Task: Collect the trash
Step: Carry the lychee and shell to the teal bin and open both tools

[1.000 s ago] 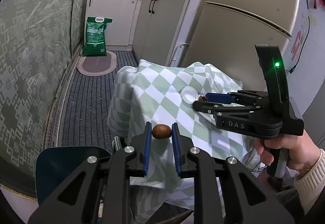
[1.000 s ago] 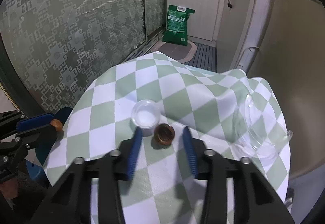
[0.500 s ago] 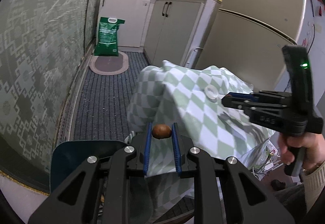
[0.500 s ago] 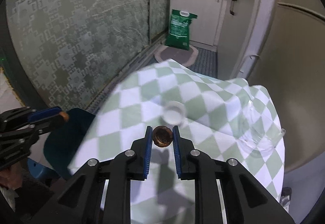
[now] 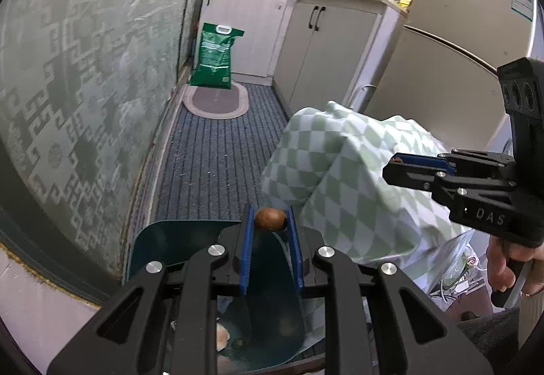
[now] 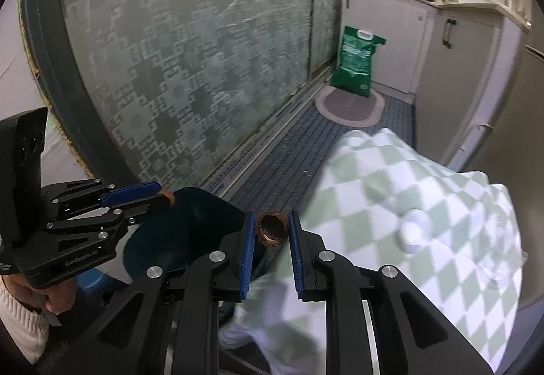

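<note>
Checked tablecloth (image 5: 357, 171) edge right; left gripper (image 5: 270, 222) pinches chestnut (image 5: 270, 218) over bin (image 5: 190, 239).

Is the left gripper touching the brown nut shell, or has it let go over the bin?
Touching. The left wrist view shows the brown nut shell pinched between both blue pads of the left gripper, no gap either side, above the teal bin.
</note>
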The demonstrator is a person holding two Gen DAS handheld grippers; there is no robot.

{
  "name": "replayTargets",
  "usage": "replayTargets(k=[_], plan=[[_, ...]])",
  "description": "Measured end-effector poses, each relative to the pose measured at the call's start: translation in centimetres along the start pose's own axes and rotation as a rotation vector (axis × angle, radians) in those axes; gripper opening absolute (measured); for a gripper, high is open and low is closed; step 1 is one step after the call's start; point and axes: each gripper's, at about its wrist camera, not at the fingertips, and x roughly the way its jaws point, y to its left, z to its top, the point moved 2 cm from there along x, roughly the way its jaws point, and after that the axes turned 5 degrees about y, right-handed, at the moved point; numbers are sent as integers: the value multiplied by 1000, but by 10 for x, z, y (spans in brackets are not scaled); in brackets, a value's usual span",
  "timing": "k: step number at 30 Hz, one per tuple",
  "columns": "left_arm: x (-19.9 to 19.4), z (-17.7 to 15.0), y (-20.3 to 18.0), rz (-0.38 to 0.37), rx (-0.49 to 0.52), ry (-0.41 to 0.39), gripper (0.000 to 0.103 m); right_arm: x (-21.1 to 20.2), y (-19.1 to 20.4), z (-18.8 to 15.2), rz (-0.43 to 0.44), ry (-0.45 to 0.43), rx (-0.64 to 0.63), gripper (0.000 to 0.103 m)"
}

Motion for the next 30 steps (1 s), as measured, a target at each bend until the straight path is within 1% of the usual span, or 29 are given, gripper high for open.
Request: replayTargets(k=[9,13,15,16,19,23,30], plan=[[-10,-7,24,26,-30,6,21,29,45,5,49,48,-68,20],[-11,-10,31,32,-34,19,21,37,59,6,74,62,-93,20],[-13,-11,34,35,-35,21,21,43,66,6,89,82,-106,20],[-14,-12,35,37,-36,21,21,45,69,5,96,92,-113,21],[-14,-14,42,43,-43,33,21,50,74,7,104,101,-115,22],[-10,-19,48,53,-44,72,21,49,73,11,111,94,-93,23],[1,-25,50,53,-33,132,21,46,67,17,89,79,-71,23]])
